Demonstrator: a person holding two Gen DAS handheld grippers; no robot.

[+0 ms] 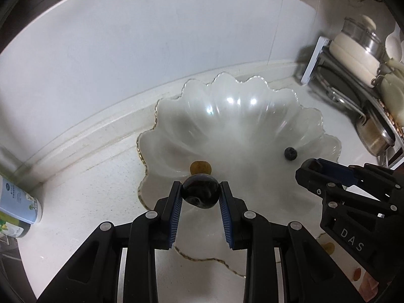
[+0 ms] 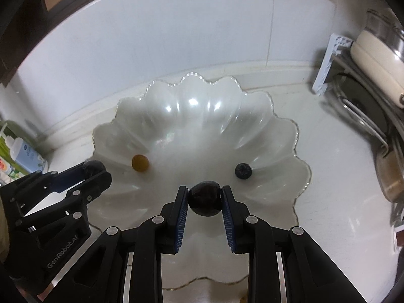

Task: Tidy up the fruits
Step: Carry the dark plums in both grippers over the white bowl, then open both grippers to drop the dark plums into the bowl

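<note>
A white scalloped bowl (image 1: 252,116) (image 2: 202,106) stands on the counter near the wall. In it lie a small yellow fruit (image 1: 200,167) (image 2: 140,162) and a blueberry (image 1: 291,153) (image 2: 243,170). My left gripper (image 1: 201,193) is shut on a dark grape (image 1: 200,194) over the bowl's near left rim; it also shows in the right wrist view (image 2: 94,170). My right gripper (image 2: 204,198) is shut on another dark grape (image 2: 205,198) over the bowl's near part; it also shows in the left wrist view (image 1: 311,168).
A dish rack with a cream pot (image 1: 353,53) (image 2: 373,58) and steel pans (image 1: 373,136) stands at the right. Bottles (image 1: 17,202) (image 2: 25,156) stand at the left by the wall. A small yellow piece (image 1: 329,247) lies near the counter's front right.
</note>
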